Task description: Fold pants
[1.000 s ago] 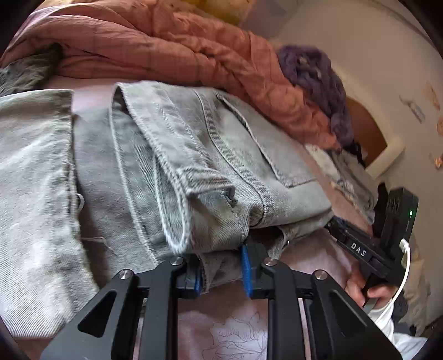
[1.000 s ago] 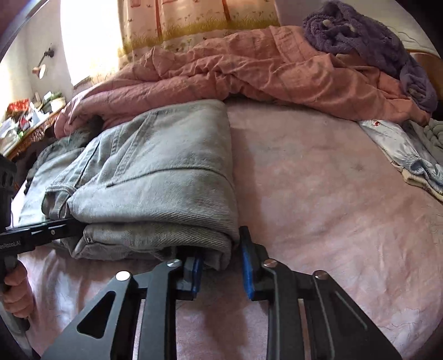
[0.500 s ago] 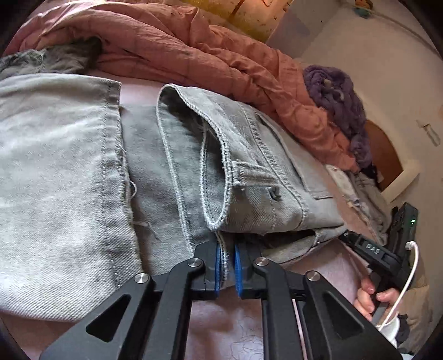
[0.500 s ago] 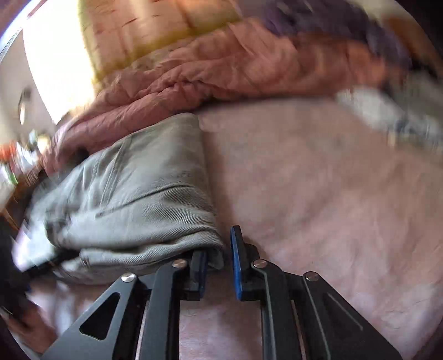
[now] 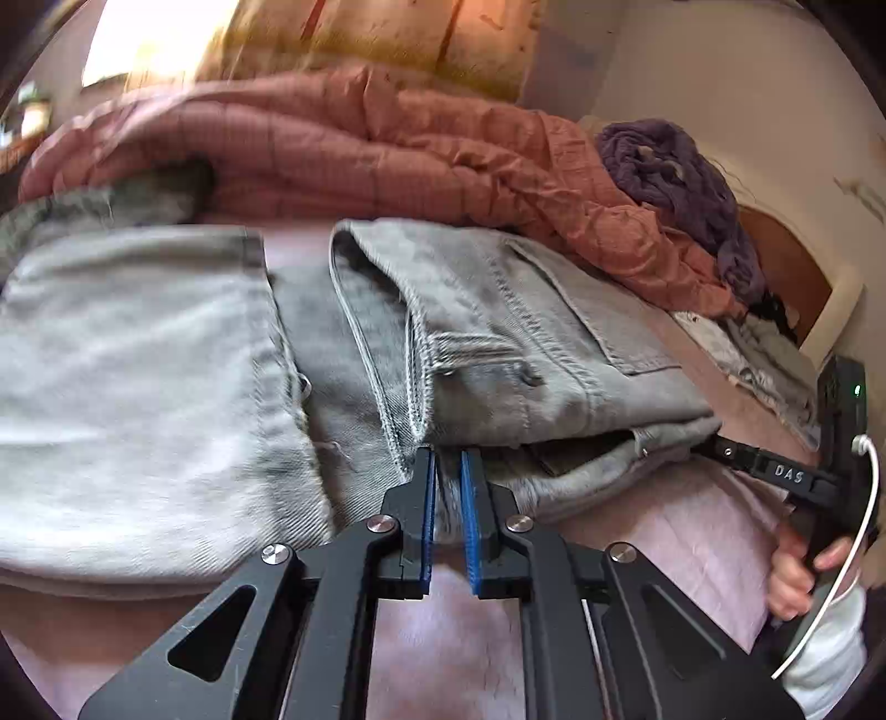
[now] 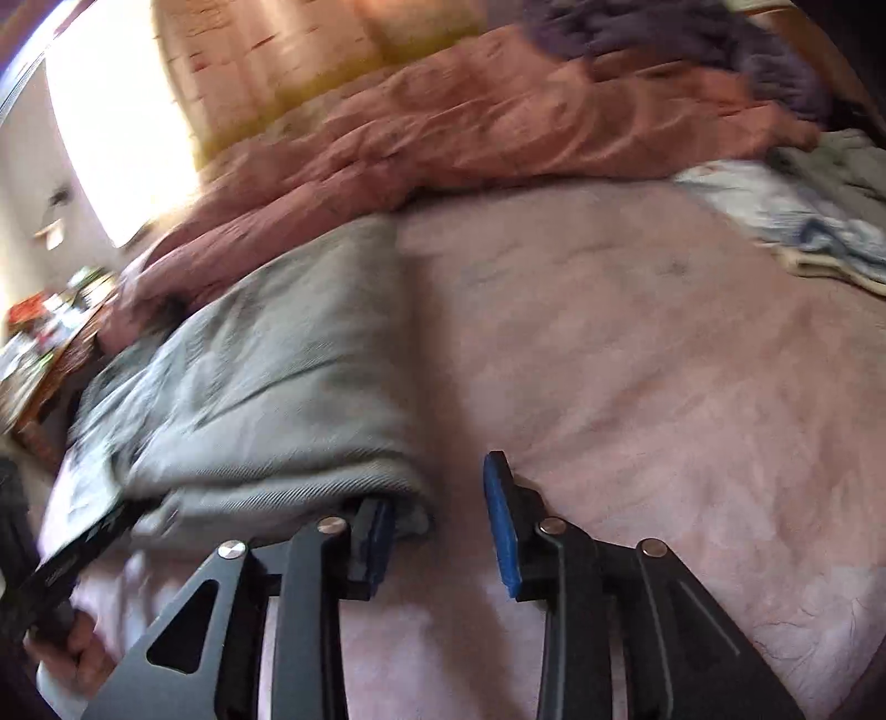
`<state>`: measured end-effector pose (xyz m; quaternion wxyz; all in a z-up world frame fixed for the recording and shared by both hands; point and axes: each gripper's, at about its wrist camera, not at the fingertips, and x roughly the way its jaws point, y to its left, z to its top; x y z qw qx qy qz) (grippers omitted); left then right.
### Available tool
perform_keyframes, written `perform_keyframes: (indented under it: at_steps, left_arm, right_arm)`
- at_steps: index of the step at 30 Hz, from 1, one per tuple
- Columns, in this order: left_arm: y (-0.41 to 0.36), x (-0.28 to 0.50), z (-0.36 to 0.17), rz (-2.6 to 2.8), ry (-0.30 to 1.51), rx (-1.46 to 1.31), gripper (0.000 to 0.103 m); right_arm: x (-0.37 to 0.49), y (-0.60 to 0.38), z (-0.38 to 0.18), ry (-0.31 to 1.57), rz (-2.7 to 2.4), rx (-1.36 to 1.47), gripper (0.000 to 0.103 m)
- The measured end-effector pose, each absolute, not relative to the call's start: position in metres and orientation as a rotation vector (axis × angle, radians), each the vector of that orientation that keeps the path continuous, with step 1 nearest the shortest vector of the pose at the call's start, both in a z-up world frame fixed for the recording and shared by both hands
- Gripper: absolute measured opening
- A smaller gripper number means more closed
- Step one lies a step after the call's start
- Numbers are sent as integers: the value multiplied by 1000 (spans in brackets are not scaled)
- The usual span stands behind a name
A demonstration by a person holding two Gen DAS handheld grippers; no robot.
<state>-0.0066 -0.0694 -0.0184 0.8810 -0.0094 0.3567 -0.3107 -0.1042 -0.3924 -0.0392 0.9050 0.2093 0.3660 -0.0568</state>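
On the bed [image 5: 653, 543], left tongs [image 5: 447, 471] pinch grey pants [image 5: 498, 332]

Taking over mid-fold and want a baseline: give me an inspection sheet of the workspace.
Surface: pink bedsheet, wrinkled.
Job's things: grey jeans, folded, lying on the sheet.
Clutter: pink quilt bunched behind; purple knit; pale garments at the far right.
Grippers: left claw shut on a lower layer at the jeans' near edge; right claw has just been opening, one pad under the folded corner, the other clear.
Cables: white cable on the right tool.
Surroundings: bright window, patterned curtain.
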Motion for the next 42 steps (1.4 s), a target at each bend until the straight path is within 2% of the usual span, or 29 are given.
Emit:
perform_keyframes:
  at_steps: [3, 4, 5, 6, 8, 13, 17, 18, 22, 26, 30, 35, 39, 42]
  left_arm:
    - [-65, -29, 0, -620, 671, 76, 9]
    - [-63, -34, 6, -605, 644, 90, 9]
    - [-62, -36, 13, -589, 613, 94, 9]
    - [-63, -35, 20, -590, 592, 92, 9]
    - [-74, -21, 32, -639, 587, 72, 9]
    - [-113, 35, 26, -628, 745, -3, 9]
    - [-113, 65, -14, -463, 905, -41, 7]
    - [-108, 65, -21, -470, 906, -59, 3]
    - [-103, 49, -28, -476, 848, -2, 4]
    - [-105, 50, -11, -525, 842, 29, 3]
    - [-105, 65, 30, -536, 771, 3, 3]
    - [-137, 131, 44, -516, 880, -84, 3]
    - [-148, 166, 17, -459, 982, -178, 3]
    - [-139, 176, -24, -437, 1065, -243, 5]
  right_arm:
    - [-127, -386, -28, 710, -95, 382, 31]
    - [-133, -385, -23, 689, -96, 372, 26]
    - [-138, -384, -17, 669, -90, 363, 15]
    - [-138, -382, -10, 663, -70, 354, 10]
    - [-131, -379, 3, 658, -40, 342, 6]
    - [-80, -368, 29, 635, -63, 321, 6]
    - [-39, -370, -1, 785, -94, 323, 5]
    - [-36, -371, -12, 818, -89, 316, 5]
    - [-44, -374, -26, 844, -57, 274, 0]
    - [-37, -370, -16, 871, -54, 224, 1]
    - [-23, -383, 22, 775, 5, 317, 1]
    - [41, -392, 48, 788, -19, 323, 1]
    - [101, -398, 41, 859, -25, 373, 1]
    - [135, -403, 8, 954, -95, 360, 0]
